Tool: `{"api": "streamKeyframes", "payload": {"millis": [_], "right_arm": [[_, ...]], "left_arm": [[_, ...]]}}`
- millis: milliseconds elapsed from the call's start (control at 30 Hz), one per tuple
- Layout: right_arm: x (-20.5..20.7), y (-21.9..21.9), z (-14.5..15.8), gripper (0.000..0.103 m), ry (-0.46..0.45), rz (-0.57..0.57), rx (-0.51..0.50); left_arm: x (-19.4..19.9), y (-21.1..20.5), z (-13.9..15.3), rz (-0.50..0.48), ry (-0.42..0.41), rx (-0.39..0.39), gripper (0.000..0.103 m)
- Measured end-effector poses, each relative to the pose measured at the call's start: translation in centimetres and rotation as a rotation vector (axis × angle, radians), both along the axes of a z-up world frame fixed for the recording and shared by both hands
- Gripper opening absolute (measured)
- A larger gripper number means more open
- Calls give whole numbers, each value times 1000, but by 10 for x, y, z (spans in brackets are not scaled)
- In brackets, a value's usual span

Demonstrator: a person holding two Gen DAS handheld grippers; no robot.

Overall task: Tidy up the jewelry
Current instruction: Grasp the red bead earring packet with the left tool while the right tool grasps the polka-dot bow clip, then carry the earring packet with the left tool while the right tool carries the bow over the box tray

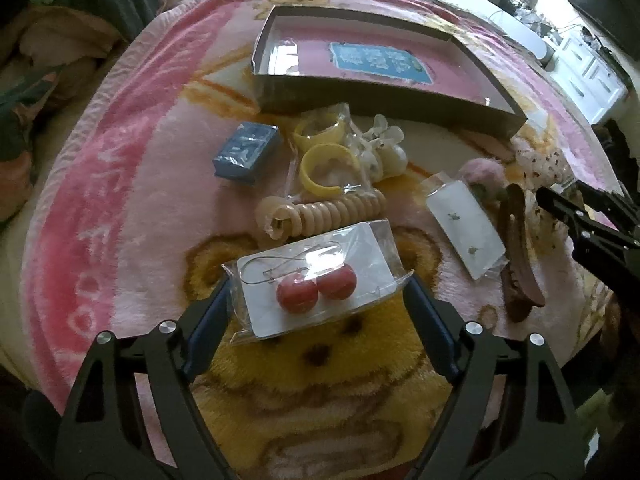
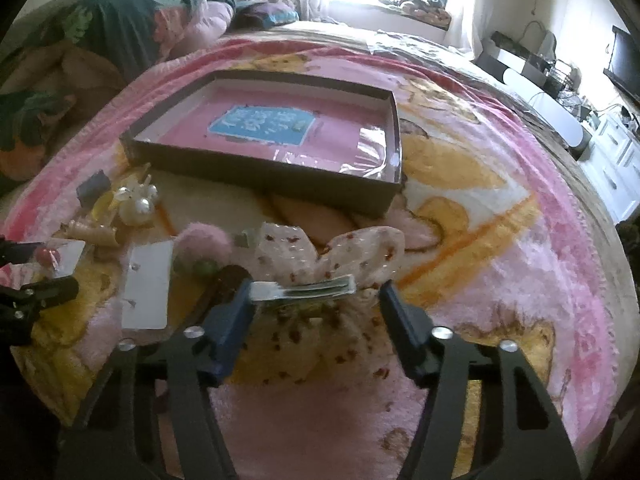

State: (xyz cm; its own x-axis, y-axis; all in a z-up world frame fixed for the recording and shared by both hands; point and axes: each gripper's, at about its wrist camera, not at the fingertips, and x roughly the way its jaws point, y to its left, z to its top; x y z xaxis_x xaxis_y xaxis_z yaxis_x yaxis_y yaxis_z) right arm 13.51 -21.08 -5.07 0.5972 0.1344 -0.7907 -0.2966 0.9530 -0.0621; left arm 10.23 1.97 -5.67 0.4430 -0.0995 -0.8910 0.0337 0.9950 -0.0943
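A clear packet with two red ball earrings on a white card lies flat on the pink blanket. My left gripper stands around it, the blue pads at the packet's plastic edges without bending it. A dotted fabric bow on a metal hair clip lies between the fingers of my right gripper. The left pad touches the clip's end and a gap shows at the right pad. The dark shallow box with a pink floor stands behind the pile.
Around the earrings lie a blue box, yellow hoops, pearl pieces, a beige coil tie, a white stud card, a brown claw clip and a pink fluffy ball. Pillows lie far left.
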Motion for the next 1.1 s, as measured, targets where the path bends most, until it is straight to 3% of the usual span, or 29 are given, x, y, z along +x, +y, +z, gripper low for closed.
{"api": "streamKeyframes", "payload": {"millis": [200,500,767,1100], "right_arm": [[-8,-19,12,49,-2,-22,61],[-18,-42,48,48,-68,-47,126],[-7,-48,69,48,-105,-49,156],[21,-35,79,50,-132,-26,156]], "left_arm": [[-5,-3,18,-12,-34,0,76],[5,-4,54,-15,-98,-7,76],[34,-7,79,-16,-161,1,76],[70,-8,90,-5,-196,16,76]]}}
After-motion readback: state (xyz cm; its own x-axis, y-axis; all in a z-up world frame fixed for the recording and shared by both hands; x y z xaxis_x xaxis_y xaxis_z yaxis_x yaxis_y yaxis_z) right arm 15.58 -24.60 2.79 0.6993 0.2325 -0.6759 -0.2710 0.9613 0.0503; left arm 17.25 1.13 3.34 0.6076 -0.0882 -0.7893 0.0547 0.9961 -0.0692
